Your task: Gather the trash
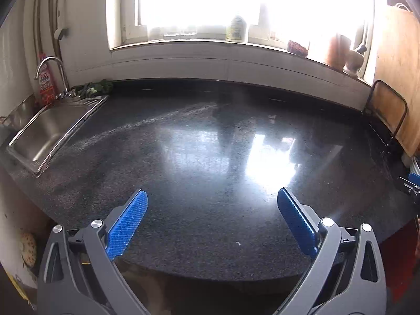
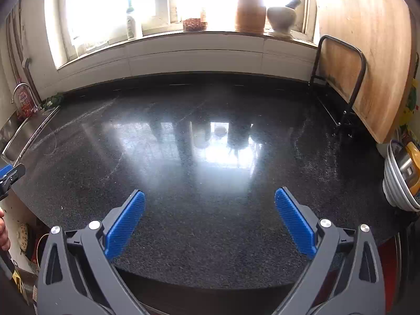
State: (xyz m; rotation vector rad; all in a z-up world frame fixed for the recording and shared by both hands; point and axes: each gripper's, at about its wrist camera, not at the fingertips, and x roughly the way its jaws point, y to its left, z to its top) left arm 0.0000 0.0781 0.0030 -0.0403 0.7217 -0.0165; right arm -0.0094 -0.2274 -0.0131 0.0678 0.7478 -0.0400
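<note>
My left gripper (image 1: 212, 195) is open and empty above the front edge of a dark speckled countertop (image 1: 210, 144). My right gripper (image 2: 210, 195) is open and empty above the same countertop (image 2: 210, 152), to the right of the left one. The right gripper's tip shows at the right edge of the left wrist view (image 1: 412, 186); the left gripper's tip shows at the left edge of the right wrist view (image 2: 9, 174). A small pile of green scraps (image 1: 93, 88) lies at the back corner by the sink, also in the right wrist view (image 2: 52, 101).
A steel sink (image 1: 44, 134) with a tap (image 1: 52, 76) is at the left. A wooden board (image 2: 367, 52) in a metal rack (image 2: 341, 78) leans at the right. Stacked bowls (image 2: 401, 178) sit at the far right. Jars and a bottle (image 2: 130, 18) stand on the windowsill.
</note>
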